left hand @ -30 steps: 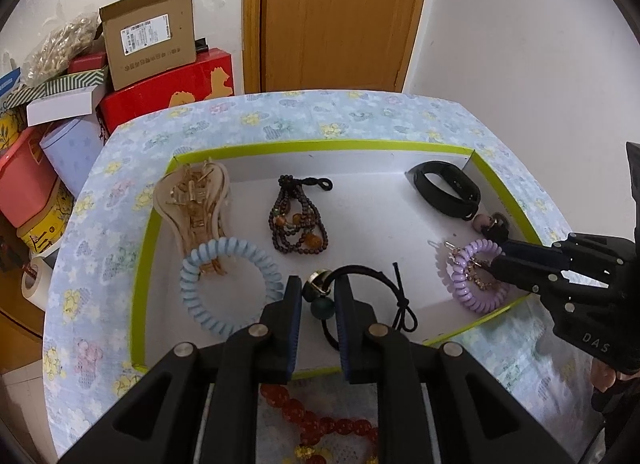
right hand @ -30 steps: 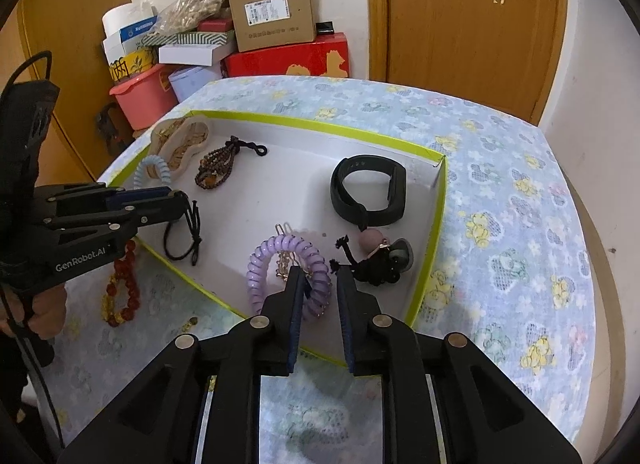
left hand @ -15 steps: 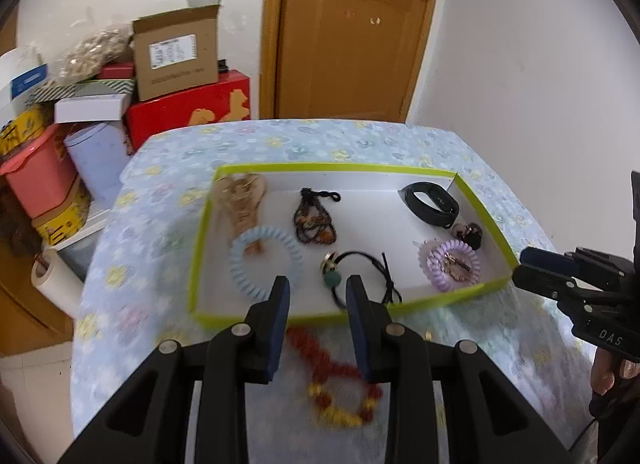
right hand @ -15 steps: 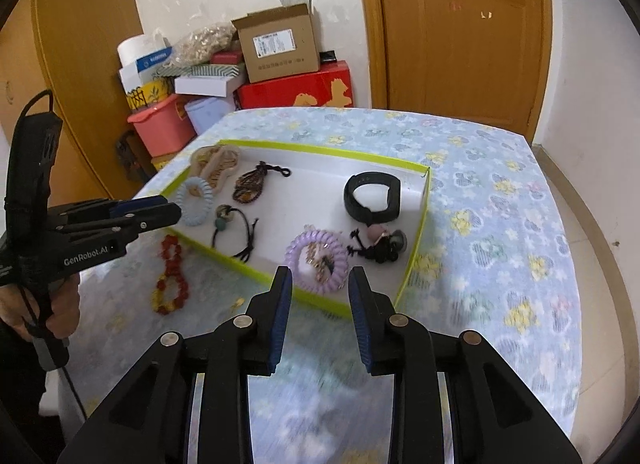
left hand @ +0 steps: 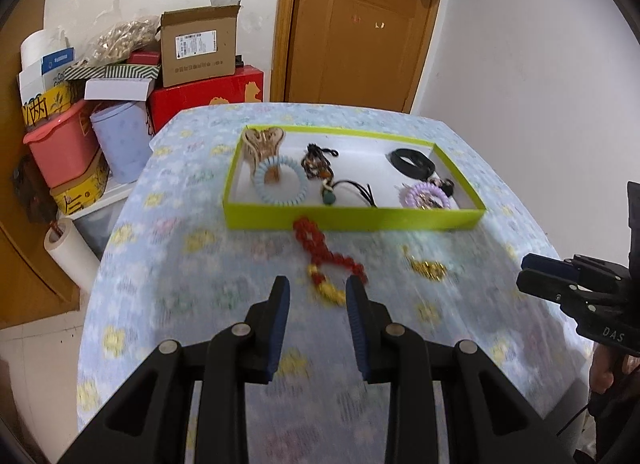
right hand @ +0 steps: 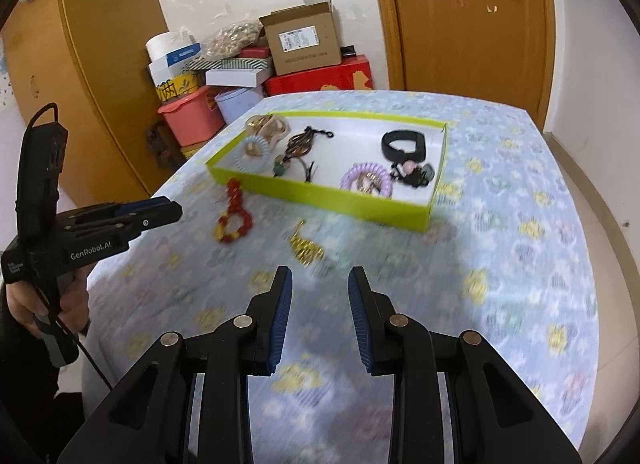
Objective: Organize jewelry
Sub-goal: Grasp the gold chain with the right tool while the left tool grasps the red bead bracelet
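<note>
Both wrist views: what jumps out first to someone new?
The lime-green tray in the middle of the flowered tablecloth, holding hair ties, a black band and beads. In front of it, outside the tray, lie a red bead bracelet and a small gold piece. Both grippers, left gripper and right gripper, hang open and empty above the cloth.

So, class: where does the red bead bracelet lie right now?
On the tablecloth, outside the green tray, the red bead bracelet lies left of the gold trinket.
</note>
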Demonstrator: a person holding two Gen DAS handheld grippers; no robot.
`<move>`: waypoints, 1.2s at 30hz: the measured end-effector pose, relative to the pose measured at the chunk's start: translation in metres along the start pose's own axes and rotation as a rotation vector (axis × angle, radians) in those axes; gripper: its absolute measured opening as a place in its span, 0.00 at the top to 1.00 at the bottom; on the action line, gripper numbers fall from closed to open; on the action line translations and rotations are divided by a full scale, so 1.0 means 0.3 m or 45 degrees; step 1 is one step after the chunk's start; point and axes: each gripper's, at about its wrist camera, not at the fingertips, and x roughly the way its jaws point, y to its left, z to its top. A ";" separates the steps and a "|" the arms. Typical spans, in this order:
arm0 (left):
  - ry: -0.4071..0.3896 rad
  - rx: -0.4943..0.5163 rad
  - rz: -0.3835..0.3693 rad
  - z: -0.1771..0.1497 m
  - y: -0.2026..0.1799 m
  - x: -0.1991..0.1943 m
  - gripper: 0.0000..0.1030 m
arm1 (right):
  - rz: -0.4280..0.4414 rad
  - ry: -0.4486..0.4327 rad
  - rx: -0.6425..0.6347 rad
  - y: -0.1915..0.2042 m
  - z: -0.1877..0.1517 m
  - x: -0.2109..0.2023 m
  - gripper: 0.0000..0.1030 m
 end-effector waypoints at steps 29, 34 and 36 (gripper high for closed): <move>0.030 -0.037 -0.032 -0.046 0.002 0.015 0.71 | -0.016 0.118 -0.051 0.045 -0.002 0.168 0.71; 0.031 -0.047 -0.032 -0.037 0.022 0.032 0.71 | -0.020 0.138 -0.076 0.062 0.014 0.226 0.71; 0.031 -0.053 -0.034 -0.031 0.031 0.040 0.71 | -0.024 0.142 -0.090 0.071 0.021 0.243 0.71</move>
